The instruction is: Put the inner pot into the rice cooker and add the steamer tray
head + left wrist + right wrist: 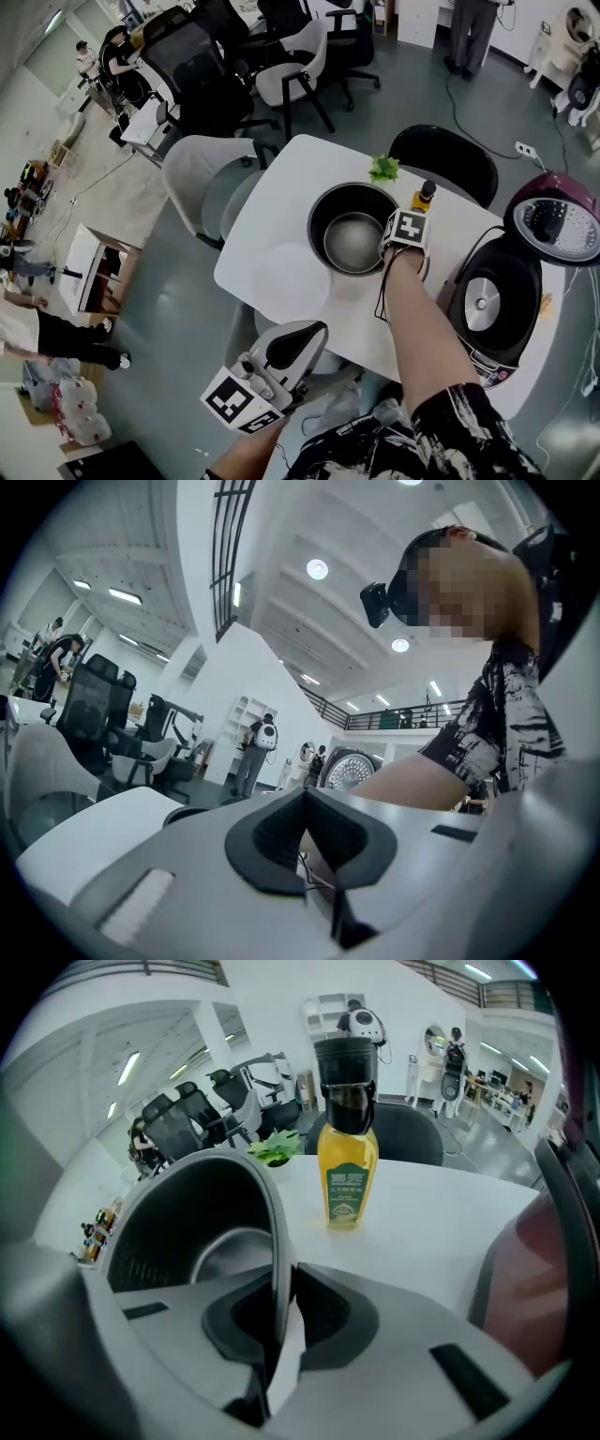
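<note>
**Inner pot gripped by its rim, still on the table**

The inner pot (353,228) is seen at the centre of the head view. It stands on the white table (281,272), left of the open rice cooker (492,300), and is not yet in it. The cooker's maroon lid (553,217) is raised at the right edge of the frame.

The right gripper (388,251) is lowered onto the pot's right-hand rim. In the right gripper view, the pot wall (187,1213) is clenched between the two jaws (281,1288).

A yellow oil bottle (347,1147) is seen upright just behind the pot. A small green leafy sprig (383,169) lies beside the bottle.

The left gripper (317,330) is held at the lower left of the head view, off the near edge of the table. Its jaws (305,803) are pressed together with nothing held between them.
</note>
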### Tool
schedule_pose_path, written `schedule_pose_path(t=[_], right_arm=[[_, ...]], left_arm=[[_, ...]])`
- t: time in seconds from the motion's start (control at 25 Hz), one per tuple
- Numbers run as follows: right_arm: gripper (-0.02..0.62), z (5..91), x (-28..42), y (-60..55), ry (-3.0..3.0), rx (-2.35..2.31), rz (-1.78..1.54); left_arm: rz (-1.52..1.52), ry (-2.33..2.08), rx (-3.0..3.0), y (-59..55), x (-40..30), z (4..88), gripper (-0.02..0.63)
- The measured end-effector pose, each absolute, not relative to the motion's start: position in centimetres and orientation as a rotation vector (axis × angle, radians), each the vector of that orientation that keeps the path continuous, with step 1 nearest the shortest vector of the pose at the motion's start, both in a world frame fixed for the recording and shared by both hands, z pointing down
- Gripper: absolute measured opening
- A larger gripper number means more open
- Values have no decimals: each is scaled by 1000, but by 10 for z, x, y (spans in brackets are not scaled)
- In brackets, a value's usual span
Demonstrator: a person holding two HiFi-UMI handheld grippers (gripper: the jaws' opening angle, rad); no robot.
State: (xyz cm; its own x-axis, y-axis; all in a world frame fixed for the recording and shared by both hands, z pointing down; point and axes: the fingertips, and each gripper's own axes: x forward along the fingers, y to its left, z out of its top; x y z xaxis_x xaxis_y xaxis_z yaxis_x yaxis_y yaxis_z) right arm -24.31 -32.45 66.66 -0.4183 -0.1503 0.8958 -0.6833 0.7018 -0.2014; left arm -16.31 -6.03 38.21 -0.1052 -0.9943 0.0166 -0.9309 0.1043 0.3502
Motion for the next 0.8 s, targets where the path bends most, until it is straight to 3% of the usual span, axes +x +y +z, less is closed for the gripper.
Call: schedule_pose_path(t=[0.4,0.8], right_arm=[[15,650,-227,-328,-1982,557,656],[8,542,-228,-328,-2211,372,762]], left_arm=[[-373,-2114,1946,-72,-160,379,5],[-384,-2102,2027,-94,-158,356,5]])
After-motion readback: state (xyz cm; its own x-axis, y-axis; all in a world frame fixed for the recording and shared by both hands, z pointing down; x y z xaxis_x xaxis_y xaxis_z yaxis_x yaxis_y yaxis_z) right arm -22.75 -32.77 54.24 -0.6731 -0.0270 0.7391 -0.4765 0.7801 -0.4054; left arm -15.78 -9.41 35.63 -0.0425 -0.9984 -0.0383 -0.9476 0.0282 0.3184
